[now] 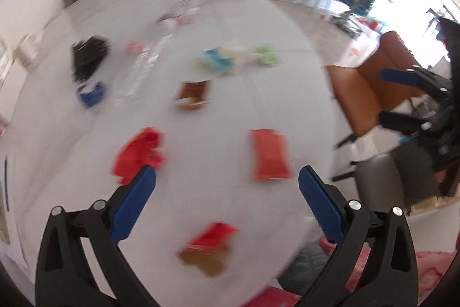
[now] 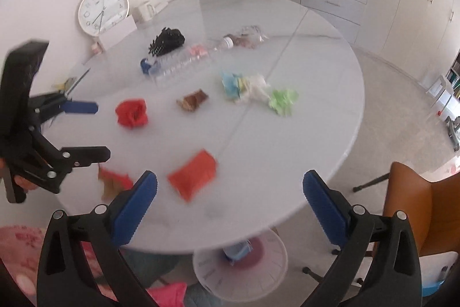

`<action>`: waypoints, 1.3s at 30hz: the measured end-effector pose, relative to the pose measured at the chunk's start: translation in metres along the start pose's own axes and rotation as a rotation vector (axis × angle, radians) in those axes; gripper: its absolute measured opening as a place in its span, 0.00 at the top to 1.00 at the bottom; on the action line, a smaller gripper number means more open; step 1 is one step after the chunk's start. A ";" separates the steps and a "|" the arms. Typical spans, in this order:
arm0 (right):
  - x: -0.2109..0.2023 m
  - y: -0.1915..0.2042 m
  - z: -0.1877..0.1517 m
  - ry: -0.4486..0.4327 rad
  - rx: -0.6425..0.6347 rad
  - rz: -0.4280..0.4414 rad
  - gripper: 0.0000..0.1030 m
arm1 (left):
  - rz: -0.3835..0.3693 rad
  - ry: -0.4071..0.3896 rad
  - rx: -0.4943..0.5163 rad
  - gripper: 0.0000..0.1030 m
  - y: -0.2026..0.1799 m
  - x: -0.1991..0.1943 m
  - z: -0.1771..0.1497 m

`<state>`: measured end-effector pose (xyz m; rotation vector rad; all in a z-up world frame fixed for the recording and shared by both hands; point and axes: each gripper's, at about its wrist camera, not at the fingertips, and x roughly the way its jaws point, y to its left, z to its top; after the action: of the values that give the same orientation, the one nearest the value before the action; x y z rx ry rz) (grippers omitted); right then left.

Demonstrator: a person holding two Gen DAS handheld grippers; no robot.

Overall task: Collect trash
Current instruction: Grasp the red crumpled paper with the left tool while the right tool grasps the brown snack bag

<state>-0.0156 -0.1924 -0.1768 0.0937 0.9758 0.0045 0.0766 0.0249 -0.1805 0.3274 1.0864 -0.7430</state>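
Trash lies scattered on a round white table (image 2: 302,151): a crumpled red paper (image 2: 132,112), an orange-red packet (image 2: 194,174), a brown wrapper (image 2: 192,99), a red-and-brown wrapper (image 2: 113,181), blue, white and green crumpled tissues (image 2: 253,91) and a clear plastic bottle (image 2: 184,62). My right gripper (image 2: 229,174) hangs open and empty above the table's near edge, over the packet. My left gripper (image 1: 227,170) is open and empty too, between the red paper (image 1: 141,154) and the packet (image 1: 270,154). A white basket (image 2: 267,275) on the floor below the table holds a blue item.
A wall clock (image 2: 103,10), a white mug (image 2: 145,10) and scissors (image 2: 77,82) lie at the table's far left. A black spiky object (image 2: 168,42) sits by the bottle. An orange chair (image 2: 417,206) stands at the right. The left wrist view is motion-blurred.
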 end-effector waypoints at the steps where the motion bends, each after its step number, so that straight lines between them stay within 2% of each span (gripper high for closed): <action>1: 0.005 0.005 0.004 0.000 0.005 -0.006 0.02 | 0.008 0.005 -0.014 0.08 0.012 0.006 0.000; 5: 0.042 0.018 0.033 0.006 0.046 -0.019 0.02 | 0.040 0.037 -0.023 0.08 0.050 0.035 0.001; 9: 0.073 0.028 0.048 0.039 0.049 -0.054 0.02 | 0.057 0.065 -0.002 0.09 0.066 0.064 0.006; 11: 0.088 0.031 0.051 0.062 0.049 -0.069 0.02 | 0.059 0.081 0.003 0.16 0.072 0.079 0.009; 14: 0.108 0.035 0.057 0.088 0.063 -0.079 0.02 | 0.063 0.135 -0.001 0.35 0.079 0.101 0.011; 16: 0.120 0.037 0.060 0.102 0.077 -0.075 0.02 | 0.071 0.168 -0.004 0.59 0.085 0.113 0.013; 17: 0.123 0.037 0.061 0.105 0.083 -0.076 0.02 | 0.070 0.175 -0.011 0.59 0.088 0.116 0.013; 21: 0.140 0.037 0.066 0.129 0.137 -0.056 0.02 | 0.075 0.145 -0.021 0.69 0.094 0.107 0.014; 25: 0.166 0.045 0.075 0.152 0.200 -0.035 0.02 | 0.082 0.124 -0.076 0.70 0.106 0.088 0.016; 30: 0.212 0.058 0.089 0.189 0.292 -0.066 0.02 | 0.109 0.080 -0.127 0.70 0.122 0.059 0.015; 31: 0.218 0.061 0.090 0.190 0.301 -0.078 0.04 | 0.114 0.075 -0.133 0.70 0.126 0.055 0.015; 36: 0.245 0.076 0.096 0.238 0.291 -0.168 0.23 | 0.132 0.061 -0.158 0.70 0.139 0.044 0.011; 38: 0.250 0.080 0.094 0.250 0.287 -0.181 0.37 | 0.125 0.057 -0.165 0.70 0.140 0.042 0.009; 39: 0.251 0.081 0.093 0.253 0.287 -0.183 0.40 | 0.128 0.055 -0.165 0.70 0.141 0.041 0.009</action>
<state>0.2053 -0.1074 -0.3264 0.2725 1.2311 -0.2987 0.1902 0.1056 -0.2281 0.2747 1.1592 -0.5291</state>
